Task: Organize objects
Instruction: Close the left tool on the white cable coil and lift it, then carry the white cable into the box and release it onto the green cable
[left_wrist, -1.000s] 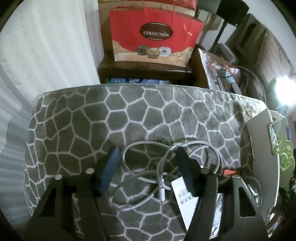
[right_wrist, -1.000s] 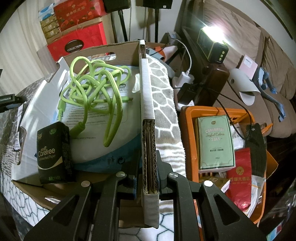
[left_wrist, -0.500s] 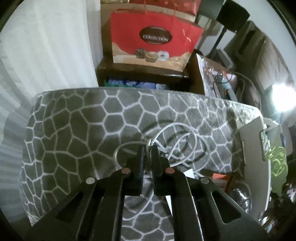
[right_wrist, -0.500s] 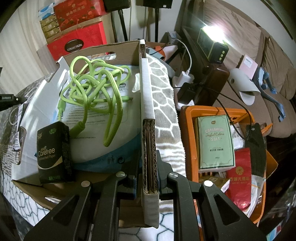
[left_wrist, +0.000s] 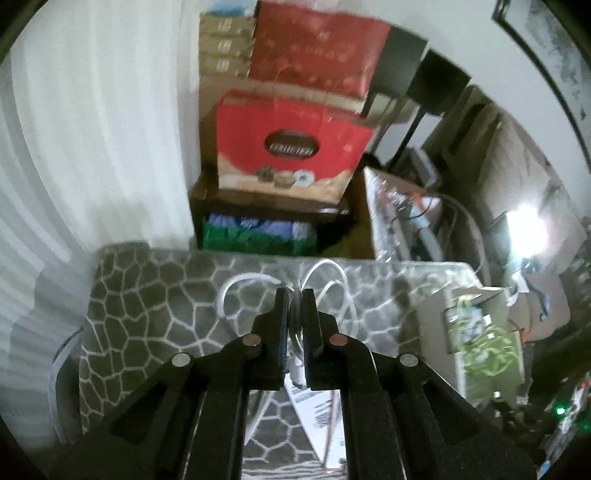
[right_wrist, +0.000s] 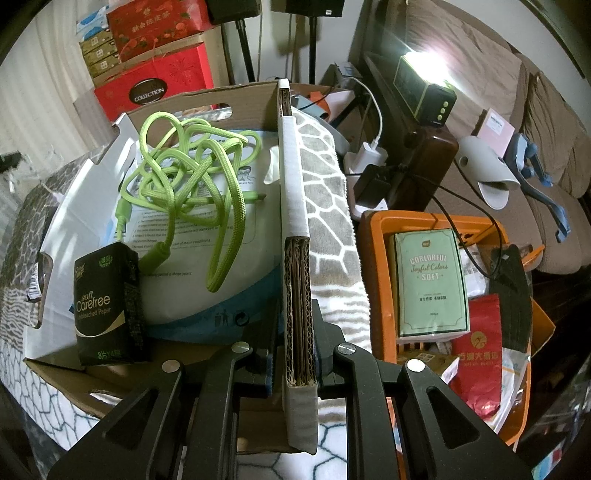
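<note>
My left gripper (left_wrist: 294, 295) is shut on a white charging cable (left_wrist: 325, 267), whose loops hang above the grey honeycomb-patterned blanket (left_wrist: 155, 295). More of the cable dangles between the fingers lower down. My right gripper (right_wrist: 295, 354) is shut on the side wall of a cardboard box (right_wrist: 293, 236). Inside that box lie a tangled green cord (right_wrist: 192, 162), a white plastic bag (right_wrist: 221, 258) and a black tissue pack (right_wrist: 109, 302). The same box (left_wrist: 432, 325) shows at the right edge of the blanket in the left wrist view.
A white tagged card (left_wrist: 314, 410) lies on the blanket under the left gripper. Red gift boxes (left_wrist: 291, 147) stack beyond the blanket. An orange crate (right_wrist: 376, 280) with a green box (right_wrist: 430, 284) sits right of the cardboard box; a lamp (right_wrist: 424, 88) and sofa lie behind.
The left gripper closed on the white cable and lifted it off the blanket, so the view now looks from higher up. The right gripper and box stayed still.
</note>
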